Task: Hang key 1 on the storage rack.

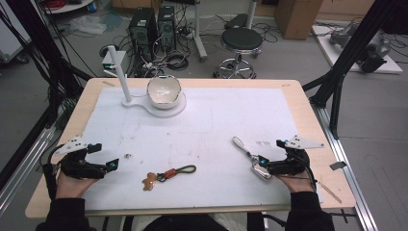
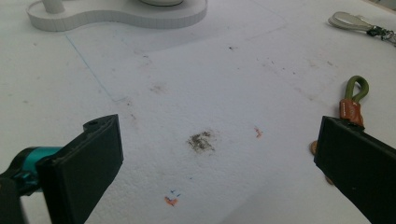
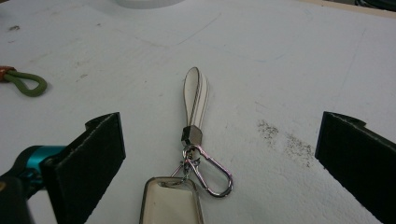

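Foam board [image 1: 202, 125] covers most of your table, white and scuffed, and at its far edge sits the white stand [image 1: 159, 105] with its upright post and the bowl [image 1: 163, 91] resting in the round part; nothing hangs on that post and I cannot see into the bowl well enough to say what it holds. By my reading you have not started moving anything: both keychains lie flat on the board, near your side. Your left gripper [image 1: 103, 159] hovers low at the left with its jaws spread wide and nothing between them, only bare stained foam in the left gripper view; the green-loop keychain [image 1: 168, 175] with its orange band and copper charm lies just to the right of it, its loop showing past the far jaw [image 2: 357, 91]. Your right gripper [image 3: 219, 154] also stands wide open, and the white strap keychain [image 3: 196, 98] lies along the gap between its jaws, strap pointing away, silver clasp [image 3: 208, 170] and clear tag [image 3: 170, 203] nearest you, with neither pad touching it. Closing on either piece and carrying it toward the stand looks to be all still ahead.
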